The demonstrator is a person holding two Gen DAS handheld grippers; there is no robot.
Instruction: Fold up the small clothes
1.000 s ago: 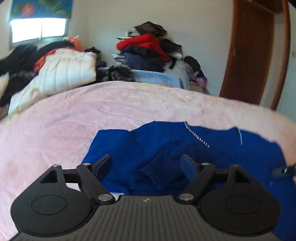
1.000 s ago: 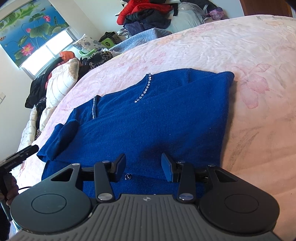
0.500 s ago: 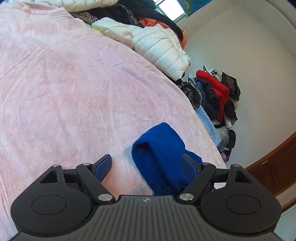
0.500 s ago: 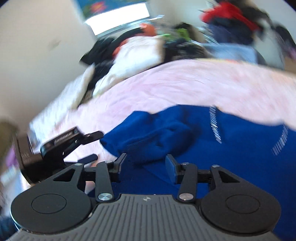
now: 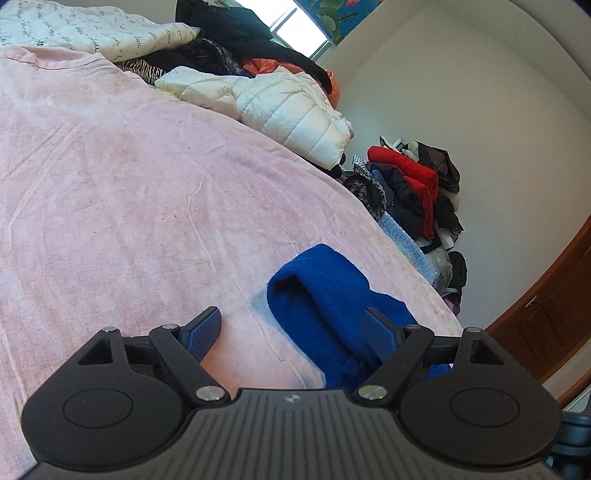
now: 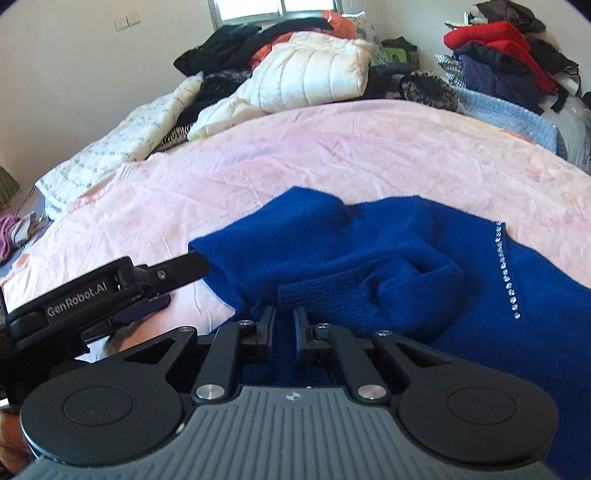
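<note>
A: Blue sweater (image 6: 388, 258) spread on the pink blanket (image 6: 332, 147), rumpled toward the near edge, a strip of small rhinestones (image 6: 506, 266) down the front.

B: Sleeve?

A: Ribbed cuff (image 6: 325, 295) folded back over the body, just ahead of the right gripper (image 6: 284, 321). In the left wrist view, a rounded blue fold (image 5: 325, 291) standing up off the blanket (image 5: 129, 184).

B: Right gripper's fingers?

A: Nearly together, only a narrow gap, blue knit directly behind and below. Pinching fabric or not: cannot tell.

B: Left gripper (image 5: 291, 328)?

A: Spread wide. One finger (image 5: 205, 326) over bare pink blanket, the other low against the blue fold. Seen from the right wrist view, same left gripper (image 6: 192, 264) reaching in from the side, tip at the sweater's outer edge.

B: Farther out?

A: White puffer jacket (image 6: 314, 74) heaped at the far side of the bed, dark garments (image 6: 236, 48) and something orange (image 6: 336, 20) piled behind. White printed quilt (image 6: 122, 144) beside that. Red and navy clothes stacked (image 6: 498, 55) against the wall, light-blue knit (image 6: 509, 114) underneath. Window (image 6: 273, 7) at the top, wooden door (image 5: 554, 314) in the left wrist view.
</note>
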